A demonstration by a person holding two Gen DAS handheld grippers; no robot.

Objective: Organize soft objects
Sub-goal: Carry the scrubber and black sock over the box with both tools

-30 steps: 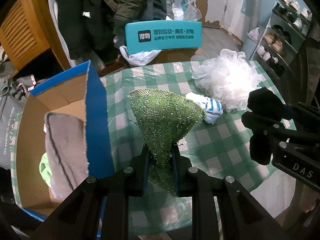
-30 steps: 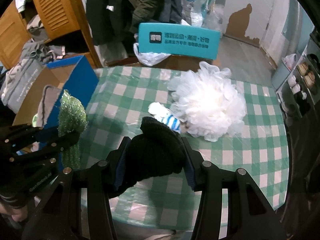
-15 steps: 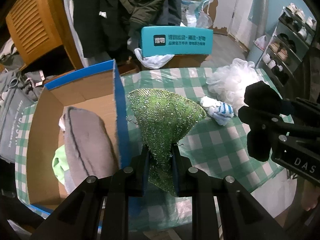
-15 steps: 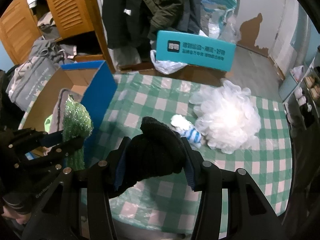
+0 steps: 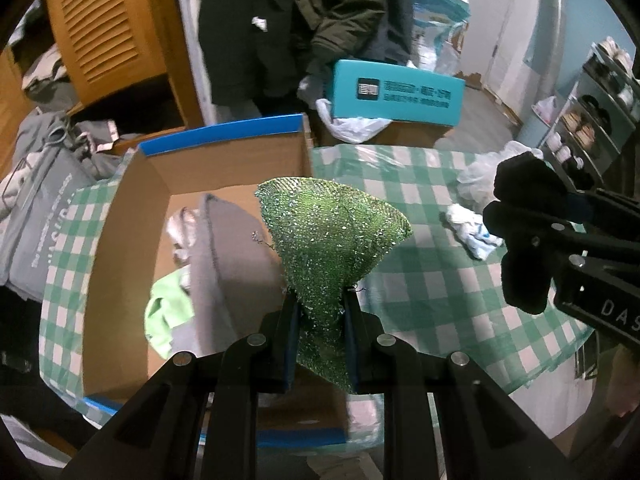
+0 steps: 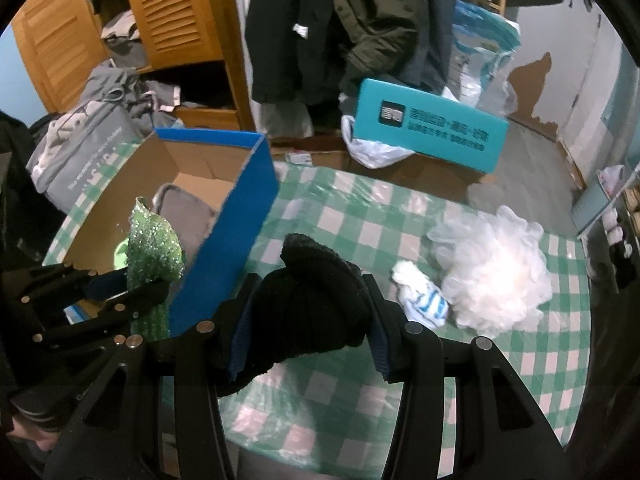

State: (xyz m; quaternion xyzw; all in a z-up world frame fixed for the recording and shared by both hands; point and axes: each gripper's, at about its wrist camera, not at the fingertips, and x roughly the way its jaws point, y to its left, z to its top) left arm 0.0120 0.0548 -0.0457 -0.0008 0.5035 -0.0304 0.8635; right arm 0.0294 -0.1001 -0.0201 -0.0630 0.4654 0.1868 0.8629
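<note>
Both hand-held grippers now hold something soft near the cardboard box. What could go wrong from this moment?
1. The green scrubber is pinched only at its narrow bottom end by the left hand-held gripper, so it may snag on the fingers at release.
2. The box has a tall blue wall; the right hand-held gripper with the black knit item could bump it.
3. The two grippers are close together and might collide over the box.

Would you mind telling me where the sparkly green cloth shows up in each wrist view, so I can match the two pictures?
Left wrist: the green cloth fans up at centre, pinched in the left gripper, in front of the cardboard box.
Right wrist: green cloth at left, held beside the box's blue wall.
Shared landmark: the teal box behind the table.
</note>
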